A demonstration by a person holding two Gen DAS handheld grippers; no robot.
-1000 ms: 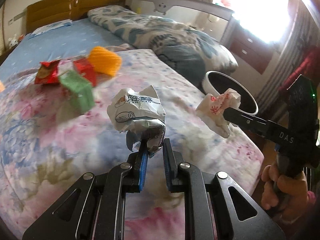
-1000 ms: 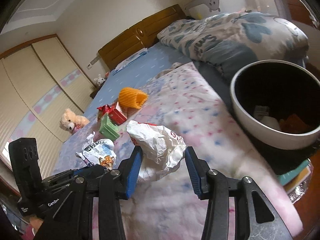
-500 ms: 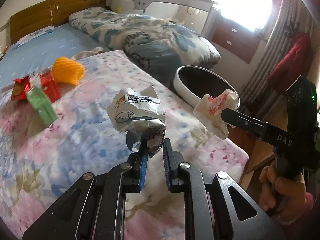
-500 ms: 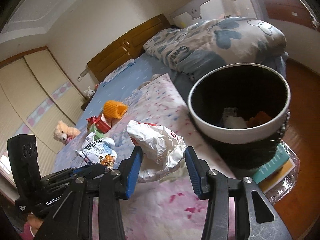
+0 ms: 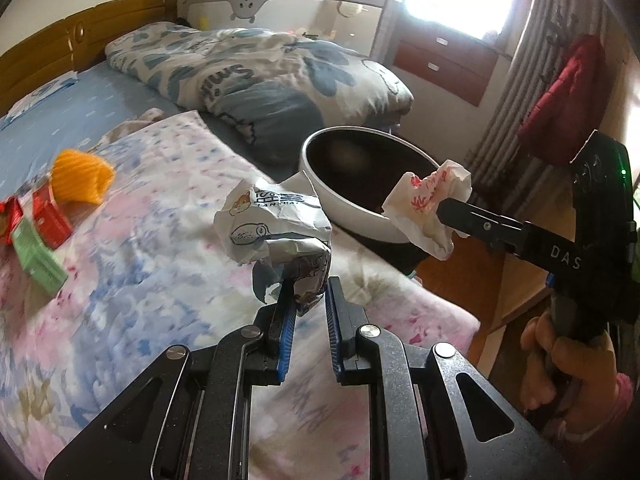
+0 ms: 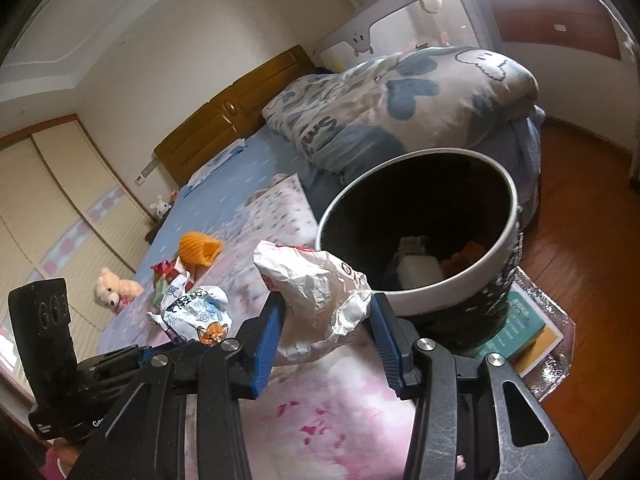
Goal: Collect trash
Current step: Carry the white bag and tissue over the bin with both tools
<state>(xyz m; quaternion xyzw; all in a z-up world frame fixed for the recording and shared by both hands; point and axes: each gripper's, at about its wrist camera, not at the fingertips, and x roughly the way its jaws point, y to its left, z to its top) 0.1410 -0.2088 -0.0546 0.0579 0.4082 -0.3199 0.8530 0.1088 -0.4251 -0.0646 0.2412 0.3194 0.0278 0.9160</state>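
My left gripper [image 5: 307,296] is shut on a crumpled white snack bag with blue print [image 5: 276,228], held above the flowered blanket. My right gripper [image 6: 325,312] is shut on a crumpled white wrapper with red print [image 6: 316,296]; in the left wrist view that wrapper [image 5: 428,208] hangs at the near rim of the white trash bin [image 5: 360,216]. The bin [image 6: 432,292] has a dark inside with some trash at the bottom and stands just ahead of the right gripper, beside the bed. The left gripper's bag [image 6: 196,312] shows at lower left in the right wrist view.
On the blanket lie an orange knitted piece [image 5: 82,176], a red box [image 5: 50,216] and a green box [image 5: 38,258]. A folded quilt [image 5: 256,76] lies behind the bin. A teddy bear [image 6: 114,290] sits past the bed. Books [image 6: 520,324] lie under the bin on the wooden floor.
Both grippers have swung toward the bin with their wrappers still held. The bin now looks larger and nearer in both views, and the boxes have slid to the left edge.
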